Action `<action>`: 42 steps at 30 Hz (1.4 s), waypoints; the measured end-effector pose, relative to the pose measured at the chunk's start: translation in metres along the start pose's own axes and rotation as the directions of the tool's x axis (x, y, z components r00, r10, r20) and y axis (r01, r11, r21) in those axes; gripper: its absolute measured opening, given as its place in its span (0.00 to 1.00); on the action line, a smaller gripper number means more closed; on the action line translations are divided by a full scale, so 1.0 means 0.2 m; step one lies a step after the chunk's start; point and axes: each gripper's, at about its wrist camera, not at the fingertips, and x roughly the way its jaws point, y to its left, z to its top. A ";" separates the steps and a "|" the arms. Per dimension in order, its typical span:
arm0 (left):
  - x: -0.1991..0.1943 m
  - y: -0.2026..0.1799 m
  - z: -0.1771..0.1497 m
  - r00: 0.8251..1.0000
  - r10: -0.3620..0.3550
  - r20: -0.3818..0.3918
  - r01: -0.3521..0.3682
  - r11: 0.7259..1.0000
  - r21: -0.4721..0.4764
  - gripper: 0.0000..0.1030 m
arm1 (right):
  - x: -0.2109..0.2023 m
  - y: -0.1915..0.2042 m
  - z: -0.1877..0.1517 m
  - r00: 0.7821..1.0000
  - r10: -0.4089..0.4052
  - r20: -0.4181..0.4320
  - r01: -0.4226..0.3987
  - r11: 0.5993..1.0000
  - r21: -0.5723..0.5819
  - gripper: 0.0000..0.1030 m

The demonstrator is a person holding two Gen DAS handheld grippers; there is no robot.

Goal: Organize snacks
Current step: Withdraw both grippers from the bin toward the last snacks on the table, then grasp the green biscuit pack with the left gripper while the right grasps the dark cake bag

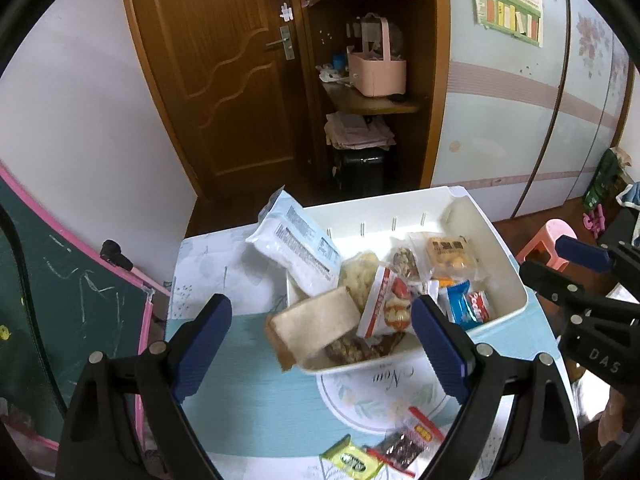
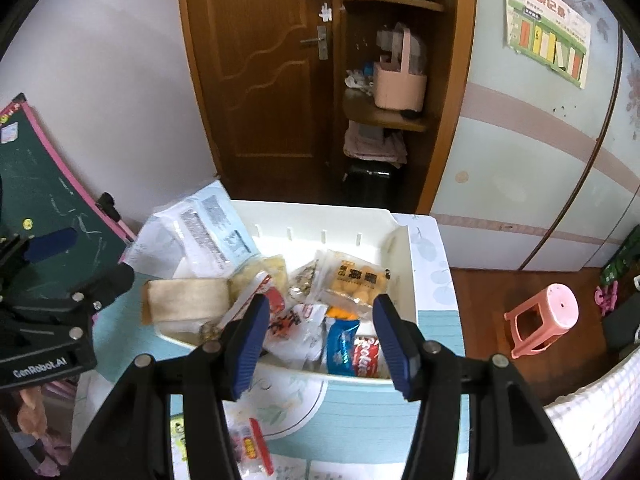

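Observation:
A white bin [image 1: 380,204] [image 2: 320,210] on the table holds several snack packets. A big white-and-blue bag [image 1: 292,244] [image 2: 208,220] leans over its left rim. A wrapped bread slice [image 1: 316,324] [image 2: 188,300] sticks out at the near left corner. A yellow biscuit pack [image 1: 448,256] [image 2: 356,284] and a blue packet [image 1: 460,300] [image 2: 340,344] lie inside. My left gripper [image 1: 322,308] hovers wide open above the bin's near left, holding nothing. My right gripper [image 2: 322,302] hovers over the bin's near edge, jaws partly apart and empty.
On the teal tablecloth [image 1: 248,380] in front of the bin lie a green packet [image 1: 352,458] and a clear red-trimmed packet [image 1: 412,440] [image 2: 252,444]. A chalkboard [image 1: 60,280] leans at the left. A pink stool [image 2: 544,320] stands on the floor to the right.

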 end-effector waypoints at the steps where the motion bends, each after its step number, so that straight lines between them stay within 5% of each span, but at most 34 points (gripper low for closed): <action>1: -0.03 0.01 -0.03 1.000 0.000 0.004 0.000 1.000 0.001 0.88 | -0.03 0.01 -0.02 1.000 0.007 0.006 -0.007 1.000 0.000 0.53; 15: -0.27 0.13 -0.49 0.998 -0.069 0.011 0.069 0.994 -0.083 0.88 | -0.21 0.14 -0.42 0.994 0.112 0.012 -0.112 0.994 0.006 0.52; 27: 0.22 0.10 -0.96 0.977 0.022 -0.211 -0.060 0.982 -0.177 0.88 | 0.17 0.21 -0.87 0.968 0.156 -0.194 -0.134 0.983 0.123 0.53; 42: 0.55 0.02 -1.02 0.947 0.004 -0.320 -0.072 0.977 -0.200 0.88 | 0.41 0.38 -1.04 0.944 0.174 -0.280 -0.179 0.984 0.008 0.53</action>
